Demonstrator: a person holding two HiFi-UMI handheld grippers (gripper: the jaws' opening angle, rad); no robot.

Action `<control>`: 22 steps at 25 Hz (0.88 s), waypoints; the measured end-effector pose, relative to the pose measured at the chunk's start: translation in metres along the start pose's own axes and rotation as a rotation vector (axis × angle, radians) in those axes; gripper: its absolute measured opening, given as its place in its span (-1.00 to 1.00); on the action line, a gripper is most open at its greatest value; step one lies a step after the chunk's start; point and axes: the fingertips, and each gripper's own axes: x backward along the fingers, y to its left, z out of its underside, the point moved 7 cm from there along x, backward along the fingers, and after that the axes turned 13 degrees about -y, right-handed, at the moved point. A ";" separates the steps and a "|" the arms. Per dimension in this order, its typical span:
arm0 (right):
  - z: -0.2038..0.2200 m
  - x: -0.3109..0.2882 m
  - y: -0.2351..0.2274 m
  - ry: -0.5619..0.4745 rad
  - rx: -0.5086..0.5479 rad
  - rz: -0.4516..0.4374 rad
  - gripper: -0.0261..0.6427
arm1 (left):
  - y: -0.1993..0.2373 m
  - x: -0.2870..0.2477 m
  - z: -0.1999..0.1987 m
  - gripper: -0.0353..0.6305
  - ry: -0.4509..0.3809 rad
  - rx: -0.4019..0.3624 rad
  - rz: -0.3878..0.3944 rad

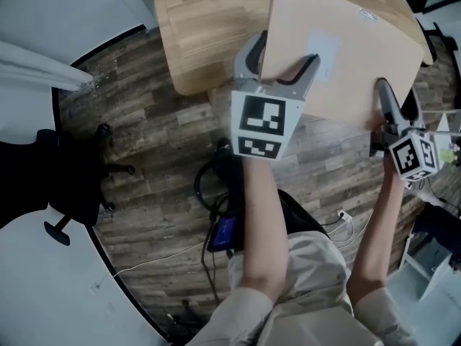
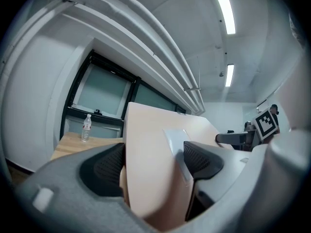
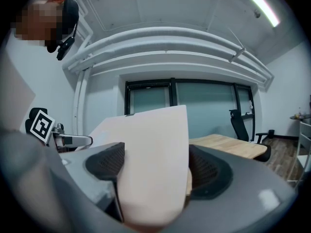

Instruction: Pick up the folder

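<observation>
Two claws clamp the near edge of the folder (image 1: pixel 338 42): left claw (image 1: pixel 279 60) (image 2: pixel 155 161) toward its left, right claw (image 1: pixel 397 103) (image 3: pixel 153 166) at its right corner. A wooden desk (image 1: pixel 209 27) lies beyond.

Ahead of you sits a light wooden worktop (image 1: pixel 209 27) with a rounded near corner. In your left gripper view, a clear water bottle (image 2: pixel 86 128) stands upright on it. Beneath you, the dark plank floor (image 1: pixel 158 171) carries a black office chair (image 1: pixel 72 186) on your left.

The folder (image 1: pixel 346 49) is pale peach, the table (image 1: pixel 209 27) light wood-grain, the floor (image 1: pixel 158 157) dark brown planks, the left gripper (image 1: pixel 286 49) grey.
</observation>
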 end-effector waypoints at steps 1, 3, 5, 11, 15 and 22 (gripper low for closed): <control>-0.001 0.004 0.001 0.001 0.004 0.001 0.31 | -0.002 0.003 0.000 0.27 -0.001 0.000 0.000; -0.008 0.008 0.008 -0.001 0.025 -0.003 0.31 | -0.005 0.007 -0.002 0.27 -0.005 0.002 0.006; -0.010 0.009 0.012 -0.007 0.036 -0.008 0.31 | -0.004 0.011 -0.005 0.27 -0.012 0.001 0.008; -0.016 0.013 0.017 -0.022 0.028 -0.018 0.31 | -0.004 0.022 -0.019 0.27 -0.035 -0.010 -0.011; -0.023 0.006 0.032 -0.038 0.034 -0.037 0.31 | 0.004 0.028 -0.028 0.27 -0.044 -0.025 -0.018; -0.026 0.004 0.037 -0.040 0.041 -0.041 0.31 | 0.008 0.032 -0.037 0.27 -0.046 -0.035 -0.028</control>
